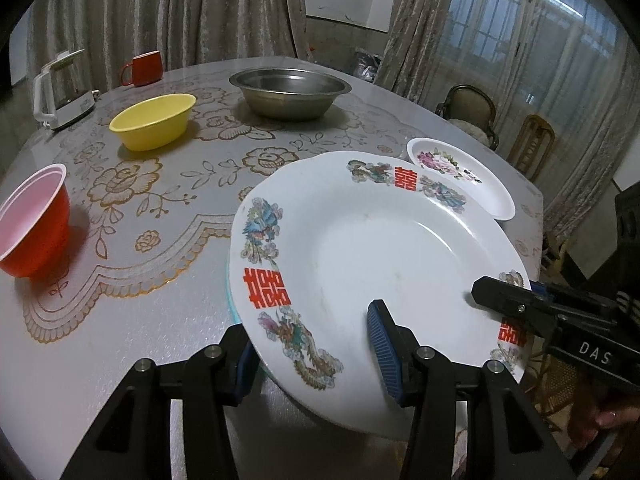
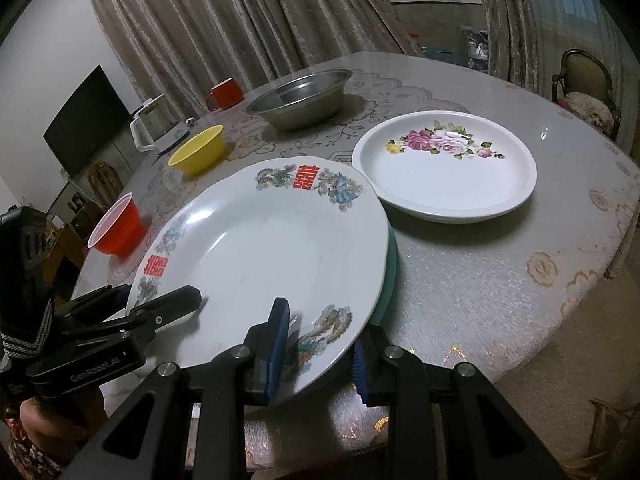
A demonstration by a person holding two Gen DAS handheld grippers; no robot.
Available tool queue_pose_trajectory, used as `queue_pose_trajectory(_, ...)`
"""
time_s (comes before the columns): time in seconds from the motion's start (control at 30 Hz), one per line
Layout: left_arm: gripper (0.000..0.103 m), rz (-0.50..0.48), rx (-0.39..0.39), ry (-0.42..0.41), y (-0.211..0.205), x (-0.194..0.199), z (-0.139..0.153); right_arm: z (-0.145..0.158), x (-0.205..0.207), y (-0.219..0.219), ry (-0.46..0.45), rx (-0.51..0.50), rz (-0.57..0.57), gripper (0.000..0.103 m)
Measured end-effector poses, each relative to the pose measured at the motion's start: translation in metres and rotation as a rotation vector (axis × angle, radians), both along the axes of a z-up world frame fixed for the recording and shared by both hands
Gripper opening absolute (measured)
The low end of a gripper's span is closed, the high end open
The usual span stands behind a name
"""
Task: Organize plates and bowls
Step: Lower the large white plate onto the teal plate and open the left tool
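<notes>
Both the left gripper and right gripper straddle, fingers spread, the near rim of the big white dragon-painted plate, one on each side.

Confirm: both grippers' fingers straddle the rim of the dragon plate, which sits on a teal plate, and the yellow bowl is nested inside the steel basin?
Wrong on the bowl. The yellow bowl stands on the tablecloth by itself, apart from the steel basin; the left wrist view shows it. The rest holds: left gripper and right gripper straddle the rim of the dragon plate, with a teal plate beneath.
</notes>
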State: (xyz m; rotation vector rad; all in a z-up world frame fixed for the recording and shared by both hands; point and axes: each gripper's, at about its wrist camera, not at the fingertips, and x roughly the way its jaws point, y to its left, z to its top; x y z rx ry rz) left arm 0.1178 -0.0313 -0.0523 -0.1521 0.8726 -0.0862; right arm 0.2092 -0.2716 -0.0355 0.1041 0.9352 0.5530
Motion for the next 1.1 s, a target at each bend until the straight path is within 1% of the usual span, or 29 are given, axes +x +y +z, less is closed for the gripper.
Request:
queue_pose_trajectory(0.2, 0.051, 0.001, -0.016, -0.005, 0.002, -0.005, 0.003, 0.002, -0.003, -0.001, 0.000, -0.008, -0.008, 0.029)
queue_pose_trajectory(0.47, 0.051, 0.002, -0.008, -0.018, 0.003, -0.012, 0.007, 0.003, -0.006, -0.001, 0.006, -0.008, -0.016, 0.029)
queue_pose_trajectory(0.53, 0.057, 0.022, 0.019, -0.006, 0.005, -0.014, 0.005, 0.003, -0.007, -0.002, 0.009, -0.003, -0.020, 0.029)
queue_pose_trajectory(0.57, 0.058, 0.029, 0.018, 0.002, 0.007, -0.015, 0.003, 0.003, -0.008, -0.002, 0.009, -0.003, -0.021, 0.029)
queue_pose_trajectory(0.63, 0.059, 0.041, -0.049, 0.005, 0.017, -0.017, 0.000, 0.003, -0.008, -0.001, 0.009, -0.006, -0.022, 0.030)
queue_pose_trajectory(0.7, 0.059, 0.058, -0.083, 0.011, 0.024, -0.018, 0.000, 0.004, -0.010, 0.000, 0.008, -0.012, -0.022, 0.030)
queue_pose_trajectory(0.83, 0.059, 0.061, -0.067, -0.004, 0.026, -0.022, 0.004, 0.004, -0.015, 0.002, 0.008, -0.016, -0.025, 0.031)
queue_pose_trajectory(0.97, 0.060, 0.063, -0.086, -0.006, 0.030, -0.026, 0.004, 0.005, -0.018, 0.003, 0.012, -0.019, -0.035, 0.031)
queue_pose_trajectory(1.03, 0.061, 0.063, -0.092, -0.010, 0.031, -0.027, 0.005, 0.006, -0.020, 0.002, 0.016, -0.027, -0.040, 0.033)
queue_pose_trajectory(1.1, 0.062, 0.064, -0.095, -0.011, 0.033, -0.029, 0.006, 0.008, -0.024, 0.001, 0.016, -0.023, -0.038, 0.033)
